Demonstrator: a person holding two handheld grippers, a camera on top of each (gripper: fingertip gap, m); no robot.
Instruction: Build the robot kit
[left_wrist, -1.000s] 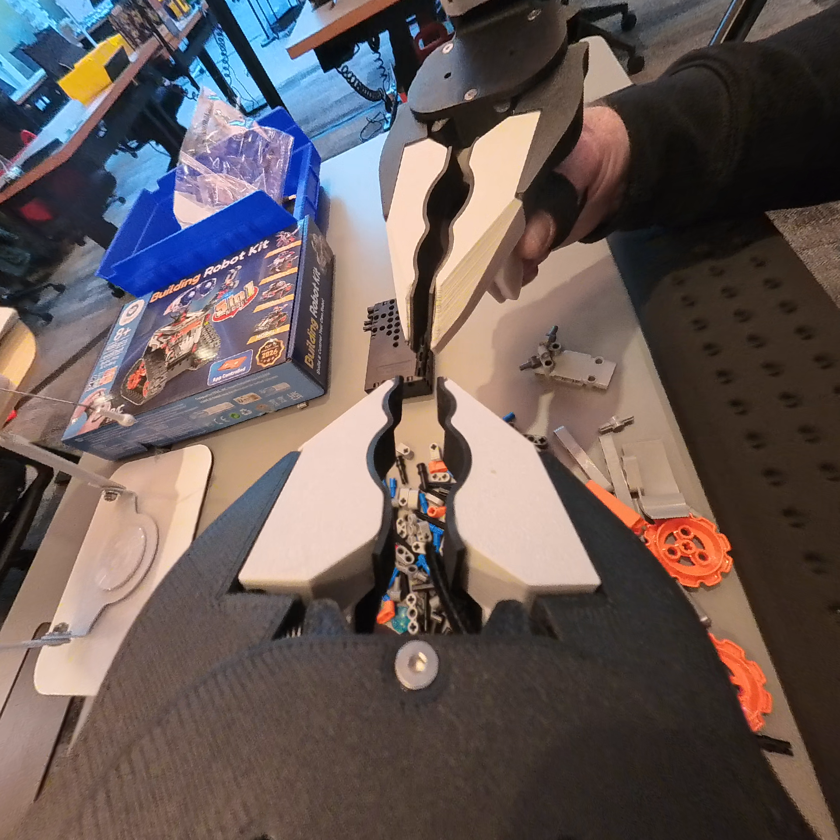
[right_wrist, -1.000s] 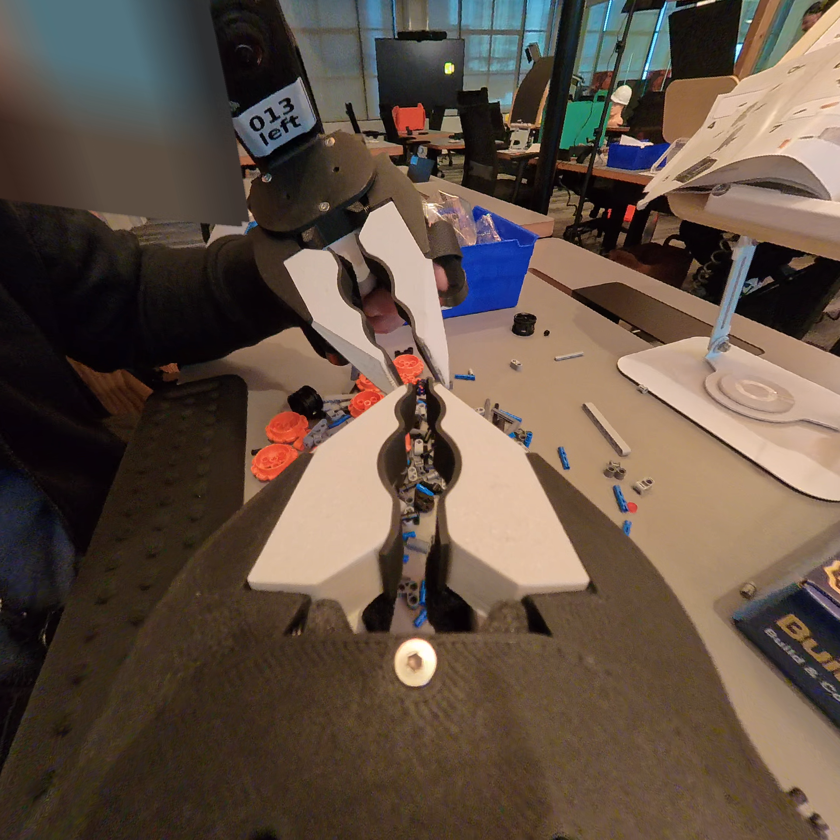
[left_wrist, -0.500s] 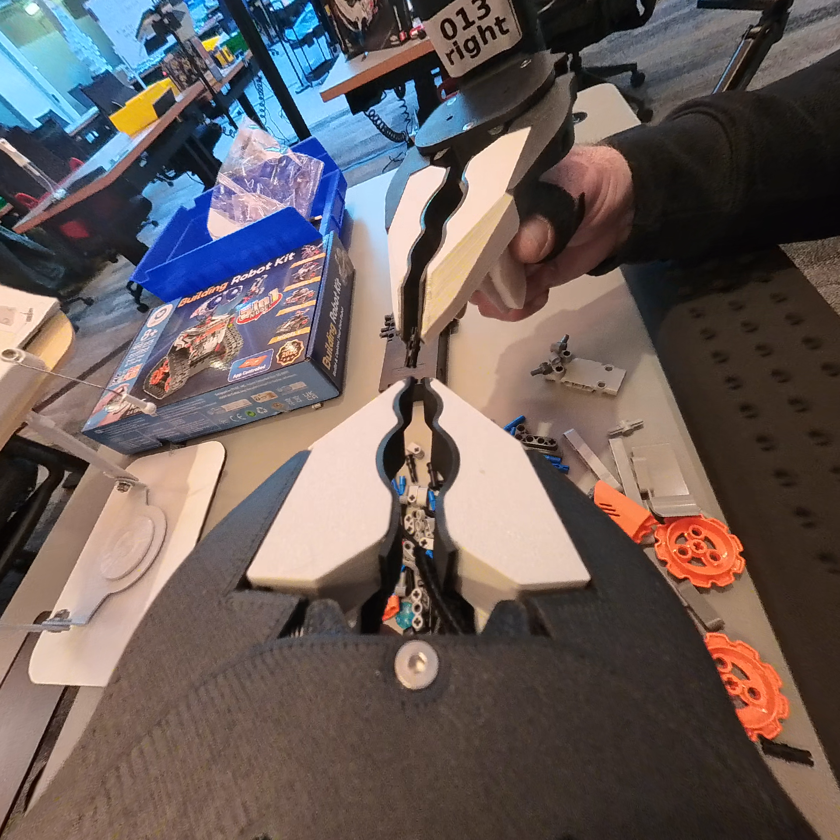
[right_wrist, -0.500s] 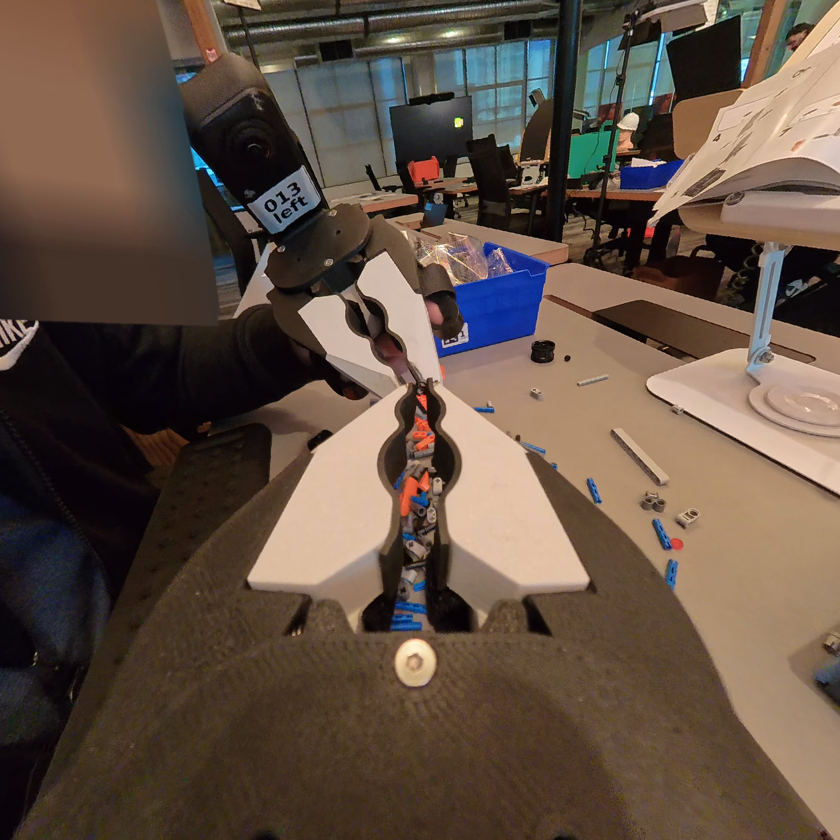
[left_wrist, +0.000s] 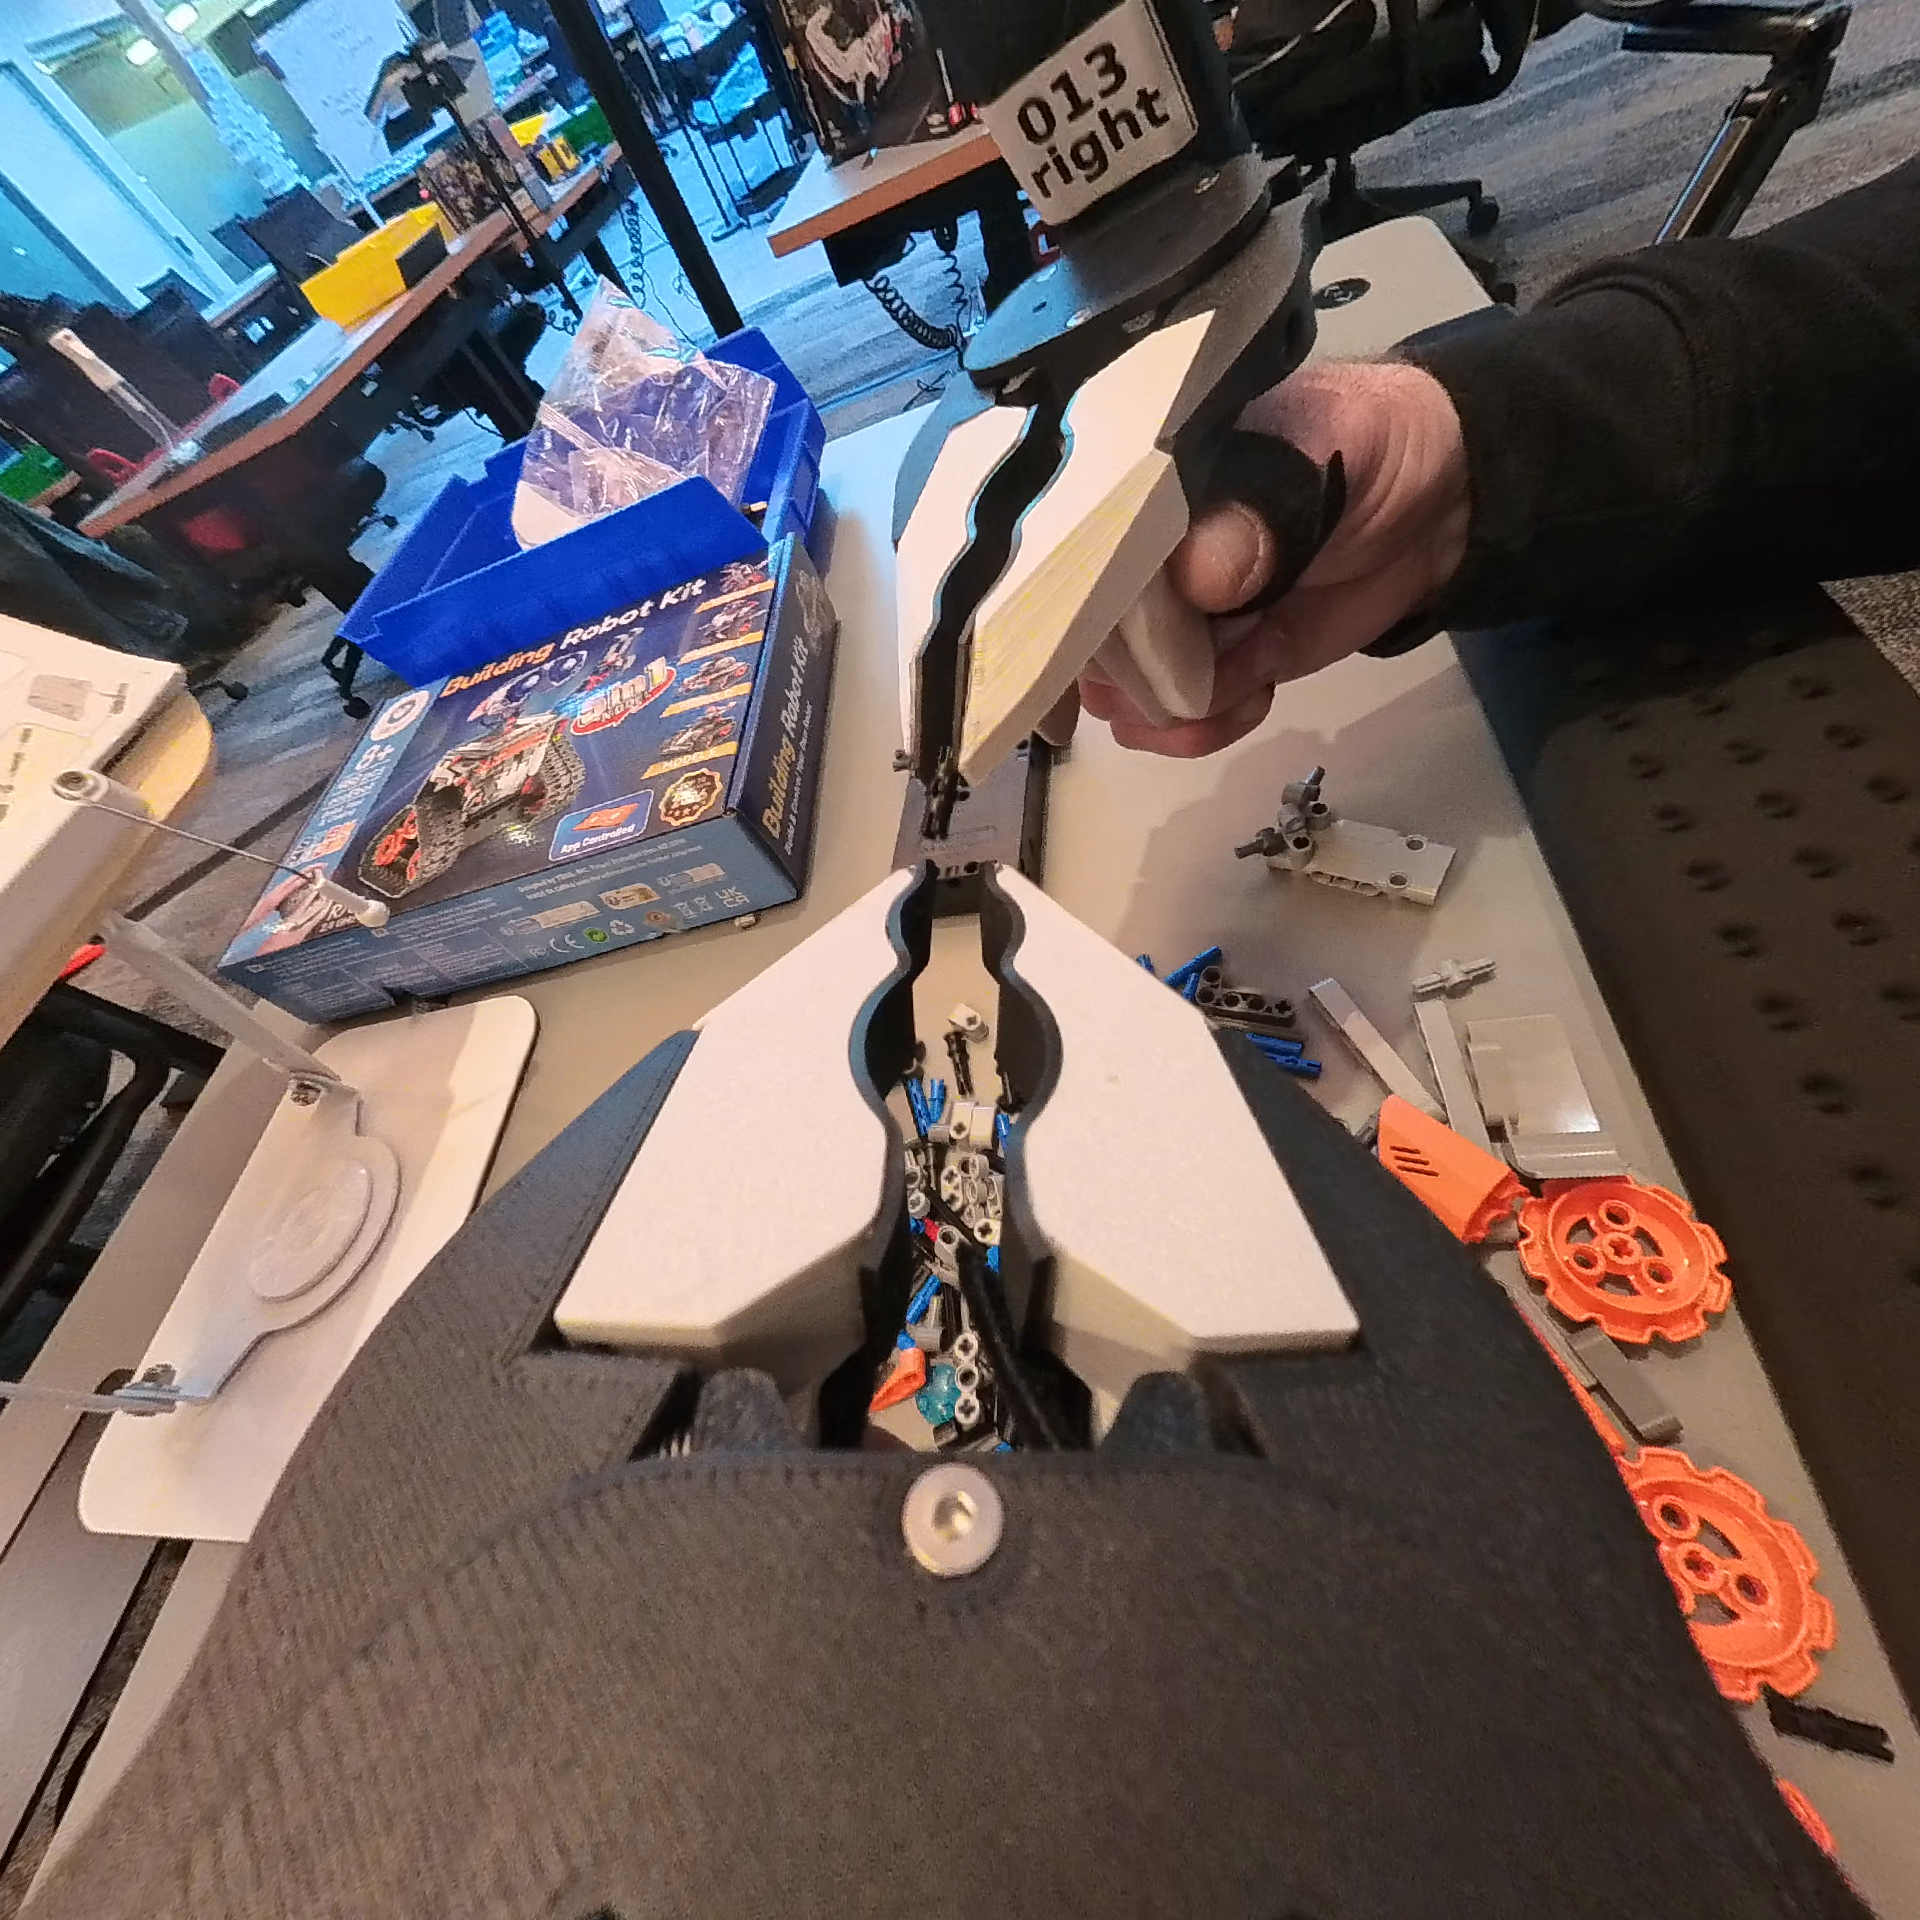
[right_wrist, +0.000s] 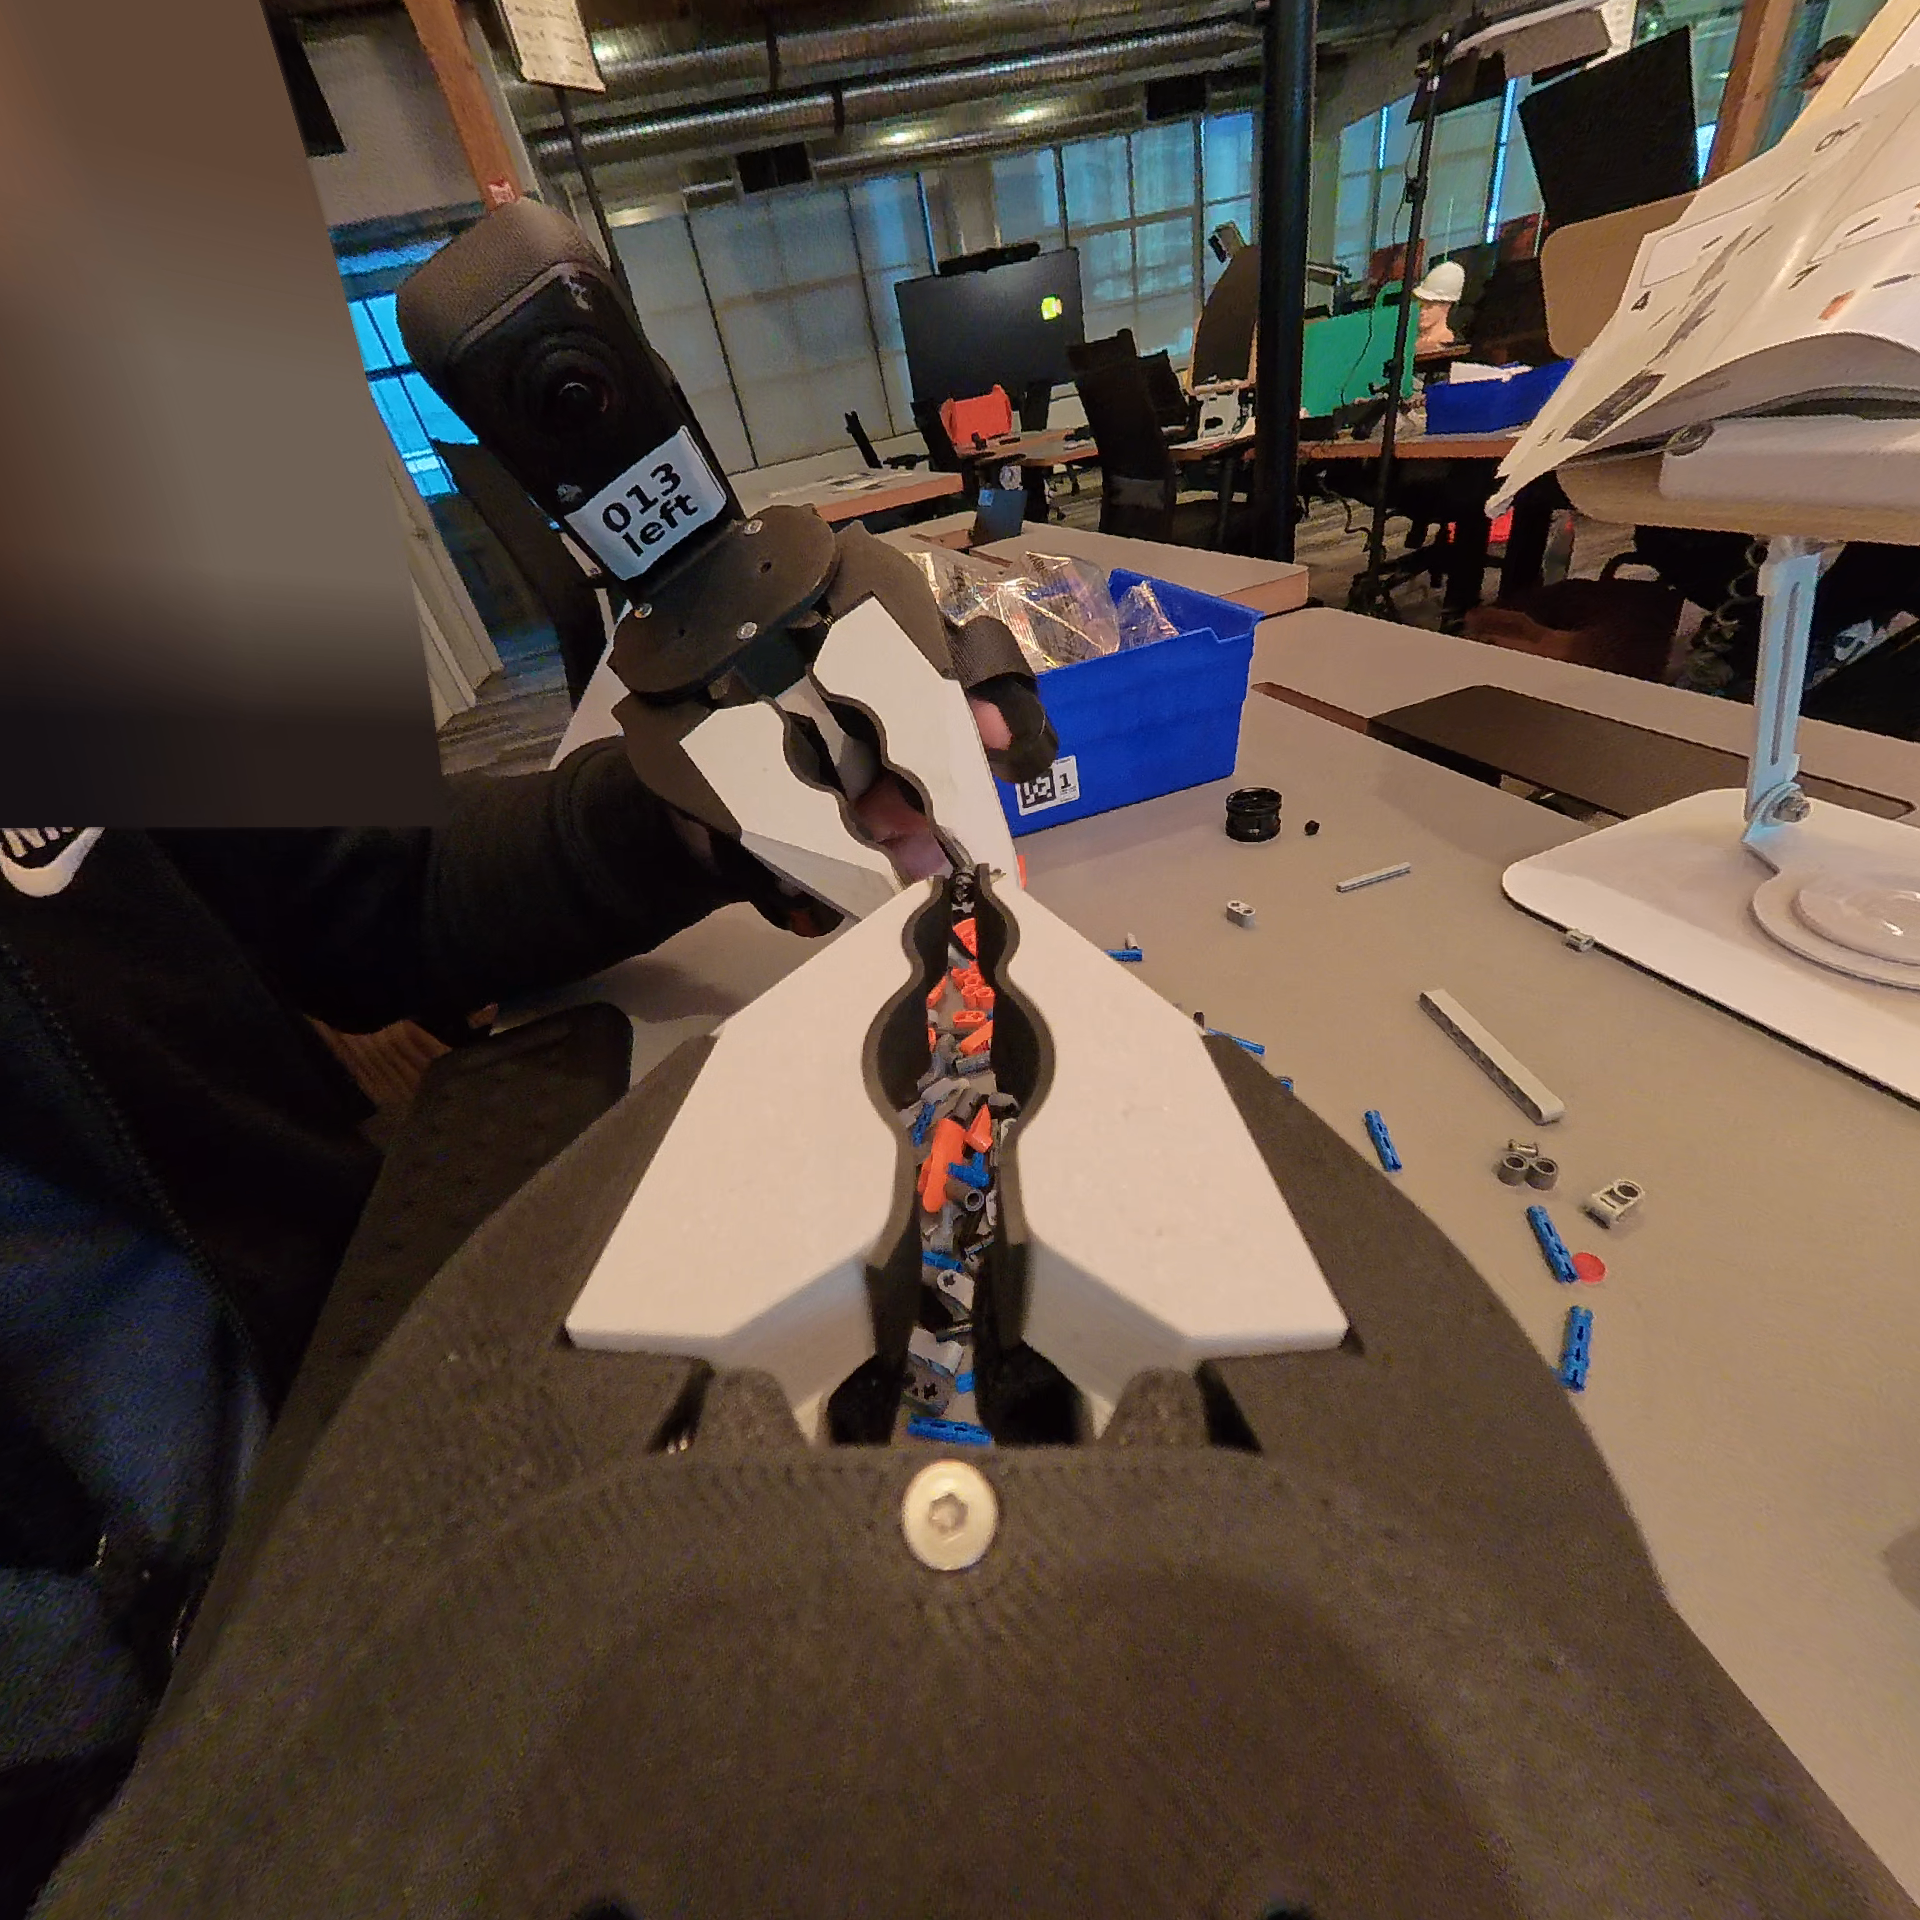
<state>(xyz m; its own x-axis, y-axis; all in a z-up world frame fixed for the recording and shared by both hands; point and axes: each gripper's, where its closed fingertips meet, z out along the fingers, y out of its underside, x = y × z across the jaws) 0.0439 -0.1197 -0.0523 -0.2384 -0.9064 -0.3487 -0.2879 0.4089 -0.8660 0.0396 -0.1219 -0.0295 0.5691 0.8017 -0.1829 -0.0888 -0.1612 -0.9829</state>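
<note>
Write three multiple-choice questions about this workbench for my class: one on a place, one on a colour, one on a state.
1. Where is the blue bin?
A. behind the kit box
B. on the black mat
C. under the table

2. What colour are the gear wheels beside the mat?
A. green
B. orange
C. yellow

3. What state is the right gripper in?
A. wide open, empty
B. lying on the table
C. shut on a small black pin

Answers:
1. A, the bin sits just beyond the box's far edge.
2. B, both toothed wheels are bright orange.
3. C, its fingertips pinch the pin in the air.
</note>
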